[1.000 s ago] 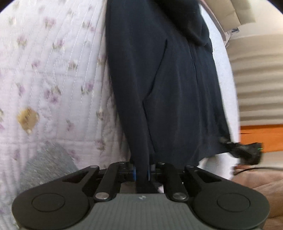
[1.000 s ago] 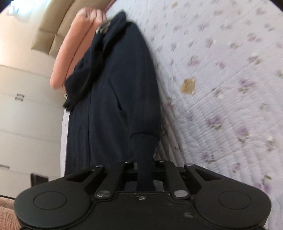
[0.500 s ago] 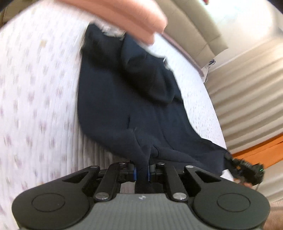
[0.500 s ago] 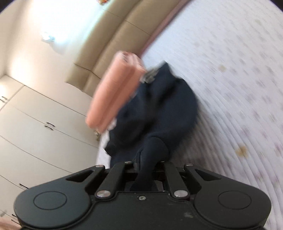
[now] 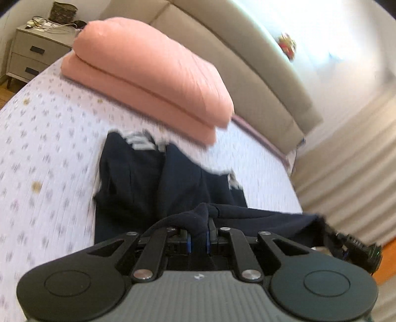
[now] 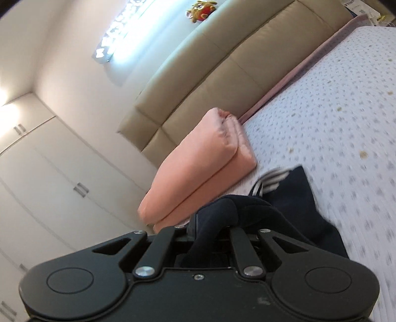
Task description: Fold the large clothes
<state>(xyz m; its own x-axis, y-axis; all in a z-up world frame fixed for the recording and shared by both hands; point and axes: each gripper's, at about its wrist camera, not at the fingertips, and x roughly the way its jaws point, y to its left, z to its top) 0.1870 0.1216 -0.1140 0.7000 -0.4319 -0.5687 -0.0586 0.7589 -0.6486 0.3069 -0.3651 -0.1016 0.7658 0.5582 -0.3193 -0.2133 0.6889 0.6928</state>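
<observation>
We have both the left tongs (image 5: 198, 237) and right tongs (image 6: 210, 235) clamped on the navy garment (image 5: 138, 188), which stretches ahead toward the pink pillows (image 5: 153, 74).

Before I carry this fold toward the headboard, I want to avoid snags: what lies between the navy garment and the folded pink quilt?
Only bare floral bedspread, a narrow strip; the left wrist view shows it between the navy garment and the pink quilt.

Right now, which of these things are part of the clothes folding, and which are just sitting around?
Part of the job:
- dark navy fabric garment, spread on the bed
- left claw, shut on its edge
- right claw, shut on its edge

Just lying about:
- folded pink quilt
- grey two-drawer nightstand
- small stuffed toy
</observation>
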